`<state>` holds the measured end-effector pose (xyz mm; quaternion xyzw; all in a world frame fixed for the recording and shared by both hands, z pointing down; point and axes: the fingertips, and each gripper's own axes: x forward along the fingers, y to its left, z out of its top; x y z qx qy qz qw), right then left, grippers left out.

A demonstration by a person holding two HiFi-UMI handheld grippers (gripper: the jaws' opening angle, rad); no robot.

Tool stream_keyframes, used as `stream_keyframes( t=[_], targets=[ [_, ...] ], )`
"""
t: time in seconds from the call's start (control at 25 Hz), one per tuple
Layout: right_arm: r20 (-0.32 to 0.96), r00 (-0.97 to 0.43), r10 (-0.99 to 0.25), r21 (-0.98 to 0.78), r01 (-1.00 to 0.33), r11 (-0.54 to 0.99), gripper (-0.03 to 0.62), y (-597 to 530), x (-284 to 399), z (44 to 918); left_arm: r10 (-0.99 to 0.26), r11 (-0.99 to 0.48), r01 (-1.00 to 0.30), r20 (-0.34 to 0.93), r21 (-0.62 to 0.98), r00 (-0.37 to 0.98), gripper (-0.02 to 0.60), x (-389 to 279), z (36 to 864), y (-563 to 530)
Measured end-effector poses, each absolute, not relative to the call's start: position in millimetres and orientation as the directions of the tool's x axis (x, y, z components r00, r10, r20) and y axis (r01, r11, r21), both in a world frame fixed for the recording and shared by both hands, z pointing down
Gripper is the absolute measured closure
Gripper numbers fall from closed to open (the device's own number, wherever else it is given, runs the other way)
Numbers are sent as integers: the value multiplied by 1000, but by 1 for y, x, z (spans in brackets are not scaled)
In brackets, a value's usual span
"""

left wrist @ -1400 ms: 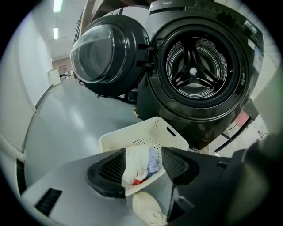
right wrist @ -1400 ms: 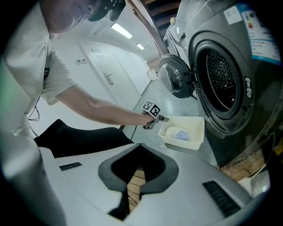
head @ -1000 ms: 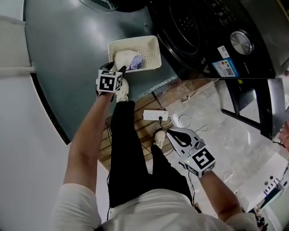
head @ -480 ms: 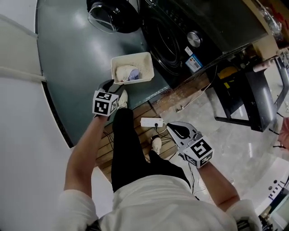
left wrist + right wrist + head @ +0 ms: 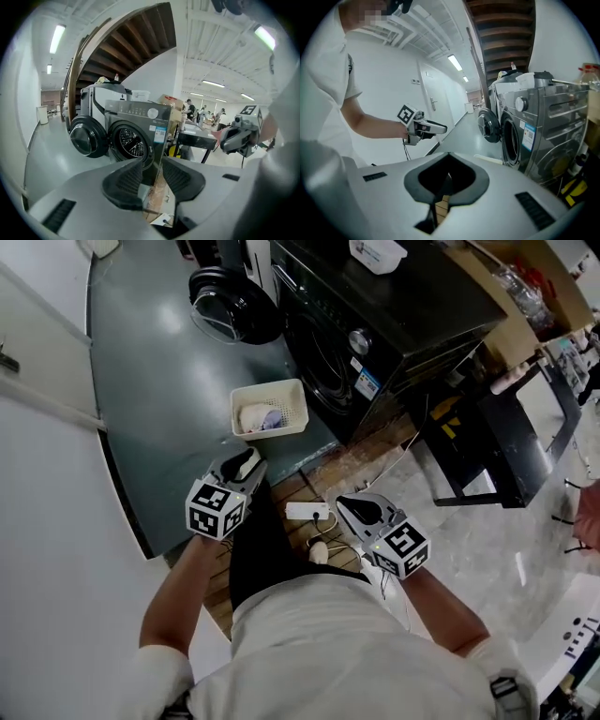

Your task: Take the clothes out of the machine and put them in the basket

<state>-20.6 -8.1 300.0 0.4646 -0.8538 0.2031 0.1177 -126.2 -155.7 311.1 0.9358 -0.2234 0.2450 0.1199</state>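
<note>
Seen from the head view, the left tongs (image 5: 246, 463) are held out above the grey-green floor (image 5: 159, 381), raised in front of the person's black trousers (image 5: 267, 554). Their jaws are set a narrow way apart and have just been closing, and nothing is seen between them in the left gripper view. The right tongs (image 5: 349, 507) are held near them on the other side of the trousers, jaws pressed together and gripping nothing. A white perforated basket (image 5: 269, 385) is seen on the floor ahead of the left tongs and well apart from them, just beside the front of the dark washing machine (image 5: 375, 324). The clothes (image 5: 255, 417), a white piece and a pale lilac one, are bundled in the basket's left half. The machine's round door (image 5: 230, 310) is swung fully open to the left. The perforated drum is shown through the opening in the left gripper view; whether anything lies inside cannot be told. A white power strip (image 5: 307, 511) is seen on a strip of wooden flooring between the two tongs. A black table (image 5: 487, 427) is placed to the right of the machine, and a white tub (image 5: 378, 251) is set on the machine's top.
</note>
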Motion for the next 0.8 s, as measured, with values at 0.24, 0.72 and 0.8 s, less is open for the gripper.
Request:
stream_keyframes(
  t=[0.24,0.72,0.8],
  targets=[
    [348,-524,-777,-205,-851,483,591,6,-8,272,-342,-894,-430,424,130,839,509,-115,253,-105],
    [296,-507,-810,-206,-862,464,591,42,-3,234,-234,-913,-325,335,248,913,583,-105,208,-9],
    [292,-513,-808,-205,-858,471,591,46,-6,230,-207,-915,-306,342,265,916,583,-102,211,0]
  ],
)
